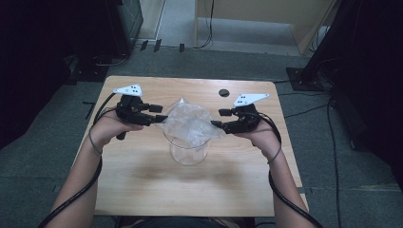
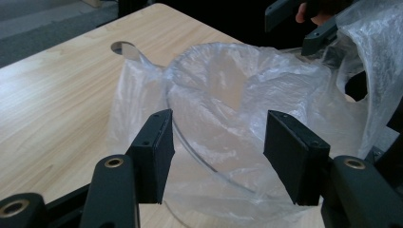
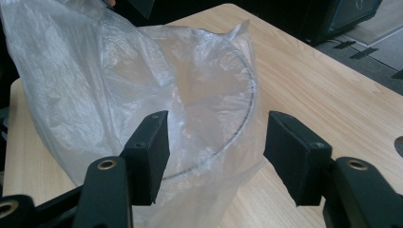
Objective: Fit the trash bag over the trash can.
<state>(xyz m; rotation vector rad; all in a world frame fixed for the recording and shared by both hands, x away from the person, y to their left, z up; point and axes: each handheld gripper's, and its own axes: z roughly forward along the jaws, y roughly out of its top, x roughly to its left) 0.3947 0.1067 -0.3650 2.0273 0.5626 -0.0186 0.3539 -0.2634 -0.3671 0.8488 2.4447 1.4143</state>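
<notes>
A clear glass jar (image 1: pixel 188 152) stands at the middle of the wooden table (image 1: pixel 138 183). A thin clear plastic bag (image 1: pixel 189 121) is draped into and over its mouth, crumpled and puffed up above the rim. My left gripper (image 1: pixel 161 114) is at the bag's left edge and my right gripper (image 1: pixel 216 118) at its right edge. In the left gripper view the jaws (image 2: pixel 218 142) stand wide apart, with the bag (image 2: pixel 228 90) and the jar's rim (image 2: pixel 199 160) just beyond them. The right gripper (image 3: pixel 216 142) is also open, facing the bag (image 3: pixel 95 71) and rim (image 3: pixel 248 97).
A round cable hole (image 1: pixel 223 92) sits near the table's far edge. Around the table is grey carpet with cables, dark equipment stands at both sides, and a light wooden frame (image 1: pixel 304 28) at the back.
</notes>
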